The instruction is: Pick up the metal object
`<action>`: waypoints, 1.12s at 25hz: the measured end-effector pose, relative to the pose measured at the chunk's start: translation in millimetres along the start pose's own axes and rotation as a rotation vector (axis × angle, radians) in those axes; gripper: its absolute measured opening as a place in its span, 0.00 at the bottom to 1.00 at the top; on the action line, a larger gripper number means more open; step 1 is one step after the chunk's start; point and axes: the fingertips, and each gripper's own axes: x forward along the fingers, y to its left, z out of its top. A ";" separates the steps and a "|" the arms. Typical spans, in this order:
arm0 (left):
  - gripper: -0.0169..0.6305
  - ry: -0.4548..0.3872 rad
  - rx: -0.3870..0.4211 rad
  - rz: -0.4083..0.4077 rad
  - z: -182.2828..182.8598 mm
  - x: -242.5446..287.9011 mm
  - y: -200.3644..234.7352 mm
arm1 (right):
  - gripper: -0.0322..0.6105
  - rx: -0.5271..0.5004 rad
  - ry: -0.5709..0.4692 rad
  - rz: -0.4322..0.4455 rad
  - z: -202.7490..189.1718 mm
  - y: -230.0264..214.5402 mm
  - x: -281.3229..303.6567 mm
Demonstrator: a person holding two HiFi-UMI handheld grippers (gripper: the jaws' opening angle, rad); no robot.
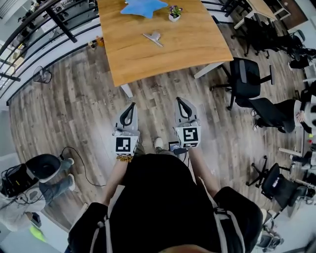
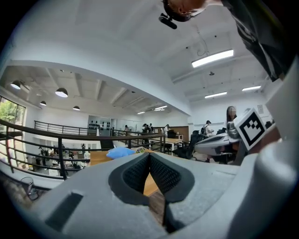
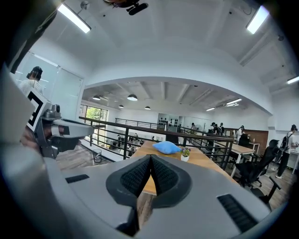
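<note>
The metal object (image 1: 153, 37) is small and silver-grey and lies near the middle of a wooden table (image 1: 197, 49) ahead of me in the head view. My left gripper (image 1: 131, 106) and right gripper (image 1: 180, 101) are held side by side over the wood floor, well short of the table's near edge. Both point toward the table with their jaws shut and nothing between them. In the left gripper view the black pads (image 2: 163, 175) meet at their tips, and the right gripper (image 3: 150, 158) shows the same. The metal object cannot be made out in either gripper view.
A blue star-shaped cushion (image 1: 143, 7) and a small potted plant (image 1: 174, 13) sit at the table's far end. Black office chairs (image 1: 247, 79) stand to the right. A dark railing (image 1: 44, 24) runs along the left. A seated person (image 1: 24, 183) is at lower left, others are farther off.
</note>
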 end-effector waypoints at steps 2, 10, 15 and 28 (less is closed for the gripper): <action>0.03 -0.012 -0.003 -0.037 4.7 22.2 24.7 | 0.05 -0.009 0.006 -0.016 12.5 3.1 25.4; 0.03 -0.049 0.034 -0.149 21.5 81.3 112.5 | 0.05 -0.002 0.021 -0.152 42.6 -5.4 89.6; 0.03 -0.007 -0.006 -0.142 4.3 123.7 147.8 | 0.05 -0.010 0.056 -0.157 39.7 -20.1 124.7; 0.03 0.103 0.046 -0.197 4.5 291.8 141.0 | 0.05 0.124 0.048 -0.157 3.4 -173.0 276.7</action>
